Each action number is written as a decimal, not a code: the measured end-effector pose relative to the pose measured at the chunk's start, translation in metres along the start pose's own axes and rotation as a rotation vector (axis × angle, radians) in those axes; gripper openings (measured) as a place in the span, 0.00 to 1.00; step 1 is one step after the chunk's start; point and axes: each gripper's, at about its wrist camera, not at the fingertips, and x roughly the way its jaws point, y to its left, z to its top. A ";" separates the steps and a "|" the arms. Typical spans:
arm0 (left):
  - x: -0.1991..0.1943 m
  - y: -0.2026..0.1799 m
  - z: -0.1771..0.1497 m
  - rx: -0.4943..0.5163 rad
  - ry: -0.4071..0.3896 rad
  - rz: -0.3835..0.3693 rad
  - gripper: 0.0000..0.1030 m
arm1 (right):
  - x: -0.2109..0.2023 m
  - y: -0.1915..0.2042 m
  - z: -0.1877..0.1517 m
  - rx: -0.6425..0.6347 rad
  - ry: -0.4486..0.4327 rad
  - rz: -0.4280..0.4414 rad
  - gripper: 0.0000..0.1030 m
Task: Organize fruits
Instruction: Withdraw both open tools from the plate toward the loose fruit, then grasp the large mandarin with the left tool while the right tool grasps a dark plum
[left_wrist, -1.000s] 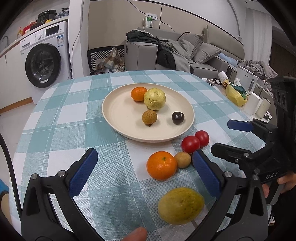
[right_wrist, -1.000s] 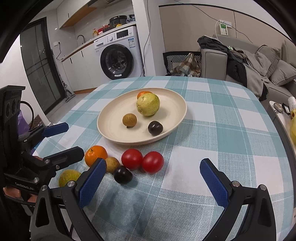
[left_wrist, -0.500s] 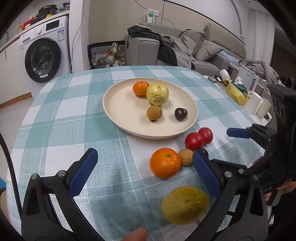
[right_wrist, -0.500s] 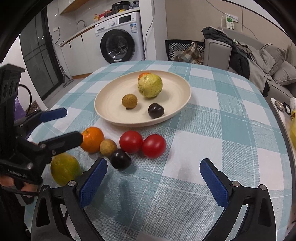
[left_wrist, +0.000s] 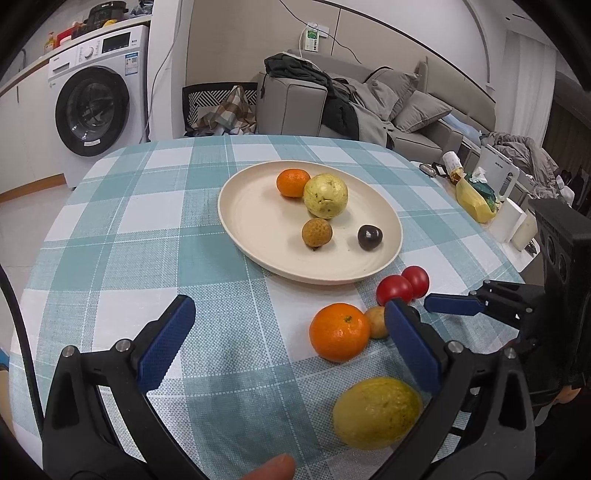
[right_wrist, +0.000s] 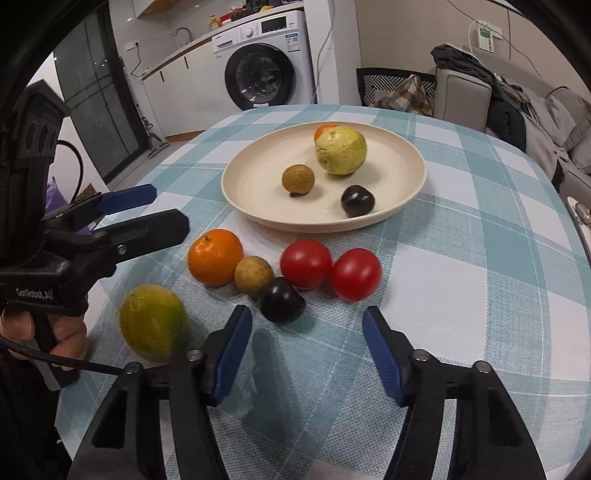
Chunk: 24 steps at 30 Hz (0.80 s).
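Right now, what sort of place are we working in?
Most likely a lived-in home, an open room joining laundry corner and lounge. A washing machine stands under a counter, a sofa is piled with clothes, and the fruit lies on a table with a checked cloth.

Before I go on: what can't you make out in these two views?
- Dark plum on the cloth: left view, hidden behind that gripper's own right finger.
- Orange on the plate: right view, mostly behind the guava.
- Right gripper, jaws closing, nothing between them: left view shows only one pad.
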 end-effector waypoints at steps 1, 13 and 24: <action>0.000 0.000 0.000 0.000 0.001 -0.001 0.99 | 0.000 0.002 0.000 -0.005 -0.002 0.007 0.59; 0.004 -0.007 -0.002 0.025 0.022 -0.012 0.99 | 0.002 0.008 0.001 -0.026 -0.011 -0.011 0.45; 0.011 -0.007 -0.004 0.026 0.054 -0.038 0.88 | 0.003 0.015 0.002 -0.055 -0.007 0.004 0.40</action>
